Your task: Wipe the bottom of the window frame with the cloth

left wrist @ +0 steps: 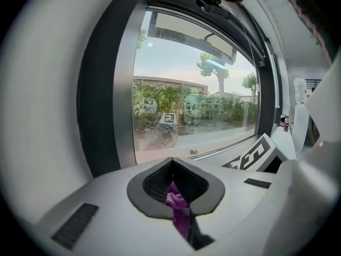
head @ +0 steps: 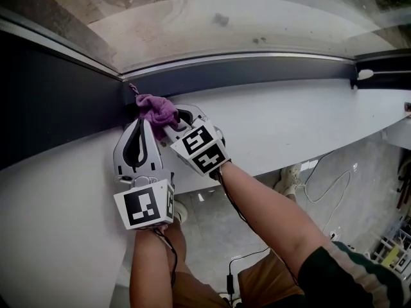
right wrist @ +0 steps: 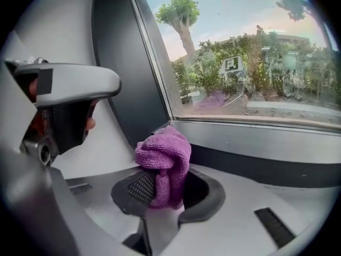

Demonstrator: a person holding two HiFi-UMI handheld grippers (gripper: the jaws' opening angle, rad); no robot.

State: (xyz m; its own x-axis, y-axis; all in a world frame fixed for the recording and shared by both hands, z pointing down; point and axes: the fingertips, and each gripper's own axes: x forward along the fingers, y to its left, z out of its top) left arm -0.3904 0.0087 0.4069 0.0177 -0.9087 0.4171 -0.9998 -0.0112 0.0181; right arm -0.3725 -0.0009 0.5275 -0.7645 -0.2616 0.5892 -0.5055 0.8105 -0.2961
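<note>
A bunched purple cloth [head: 156,108] rests against the dark bottom window frame [head: 257,69], at its left corner by the dark side post. My left gripper [head: 142,122] is shut, and only a small purple fold of the cloth [left wrist: 175,199] shows pinched between its jaws. From the right, my right gripper [head: 169,124] is shut on the main bundle of cloth [right wrist: 165,156], which bulges above its jaws. The two grippers lie side by side, nearly touching, over the white sill [head: 289,120]. In the right gripper view the frame [right wrist: 266,167] runs off to the right below the glass.
The dark side post [head: 51,95] borders the corner on the left. A small white fitting [head: 365,74] sits at the frame's far right end. Below the sill's near edge lie a white cable [head: 327,185] and a shoe [head: 292,175] on the floor.
</note>
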